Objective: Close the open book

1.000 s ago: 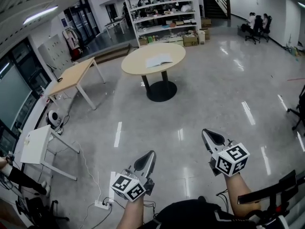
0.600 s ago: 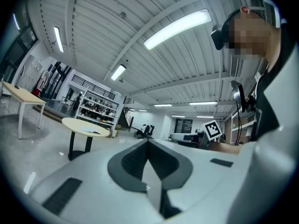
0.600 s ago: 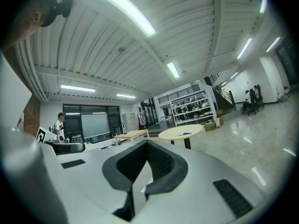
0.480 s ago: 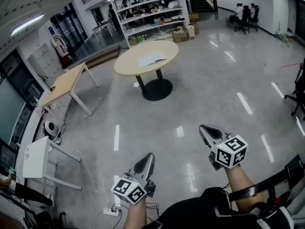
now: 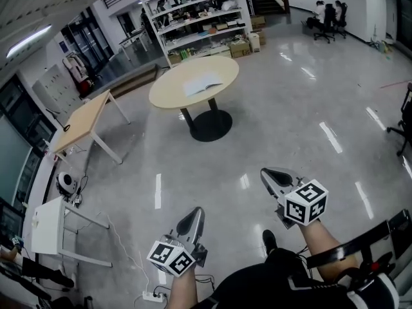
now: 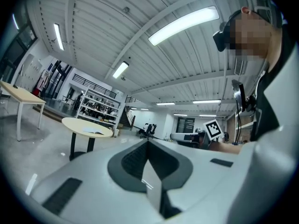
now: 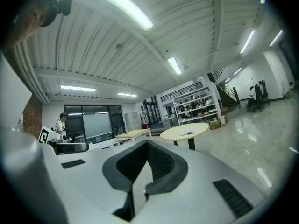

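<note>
Both grippers are held low in front of the person, nowhere near the work. The left gripper (image 5: 193, 219) has its jaws together with nothing between them, and so does the right gripper (image 5: 273, 177). The open book (image 5: 201, 84) lies flat with its pages up on the round table (image 5: 168, 99), roughly mid-top and well apart from both grippers, across a stretch of glossy floor. So the task looks unstarted and the approach comes first. One risk on the way is the white power strip (image 5: 152, 296) and its loose cables on the floor by the person's left side, which could snag a foot. The table's black pedestal base (image 5: 209, 126) sticks out too, and a kick there would jolt the book. At the table, closed tips can only push or lift. If one gripper flips a half over while the other does not pin the opposite half, the book will likely skate on the smooth top toward the rim. Thin pages could crease or fold under if a tip catches a few sheets instead of the cover. Which half is thicker can't be told from here.
</note>
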Demonstrator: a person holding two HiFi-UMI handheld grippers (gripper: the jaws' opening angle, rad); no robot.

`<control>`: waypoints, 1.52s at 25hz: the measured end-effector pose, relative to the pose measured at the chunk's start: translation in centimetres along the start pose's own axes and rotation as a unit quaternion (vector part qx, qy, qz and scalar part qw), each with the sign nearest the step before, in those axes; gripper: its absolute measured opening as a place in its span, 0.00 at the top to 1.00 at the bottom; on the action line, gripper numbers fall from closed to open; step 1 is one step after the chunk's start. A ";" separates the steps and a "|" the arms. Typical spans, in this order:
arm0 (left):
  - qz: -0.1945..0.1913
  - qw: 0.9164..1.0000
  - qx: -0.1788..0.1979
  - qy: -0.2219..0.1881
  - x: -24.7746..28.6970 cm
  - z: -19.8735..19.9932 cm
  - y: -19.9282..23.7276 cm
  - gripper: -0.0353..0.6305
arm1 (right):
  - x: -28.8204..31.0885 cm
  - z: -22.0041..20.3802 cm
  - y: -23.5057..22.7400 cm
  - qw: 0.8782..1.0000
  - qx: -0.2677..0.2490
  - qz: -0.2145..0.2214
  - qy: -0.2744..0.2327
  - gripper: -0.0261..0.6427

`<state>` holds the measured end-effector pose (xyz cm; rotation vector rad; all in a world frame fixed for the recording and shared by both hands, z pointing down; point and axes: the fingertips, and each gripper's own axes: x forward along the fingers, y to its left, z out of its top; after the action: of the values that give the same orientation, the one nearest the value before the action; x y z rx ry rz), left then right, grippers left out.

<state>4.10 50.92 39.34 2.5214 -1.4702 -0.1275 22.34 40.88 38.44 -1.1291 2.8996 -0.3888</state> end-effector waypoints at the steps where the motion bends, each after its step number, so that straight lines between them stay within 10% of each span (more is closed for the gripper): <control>1: 0.002 1.000 0.000 -0.002 1.4 0.4 0.7 0.96 | 1.0 0.5 -1.1 1.000 -0.003 0.003 -0.001 0.96; 16: 0.020 1.000 0.013 -0.019 24.0 5.6 10.6 0.96 | 17.5 8.7 -19.2 0.999 -0.009 0.038 -0.002 0.96; 38: -0.043 0.999 0.010 0.004 38.5 13.1 42.3 0.96 | 50.3 13.0 -24.2 1.000 -0.008 -0.021 -0.005 0.96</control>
<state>-15.12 -4.45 37.81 2.5988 -1.3671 -0.1170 2.42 -12.76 35.65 -1.1938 2.8800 -0.3612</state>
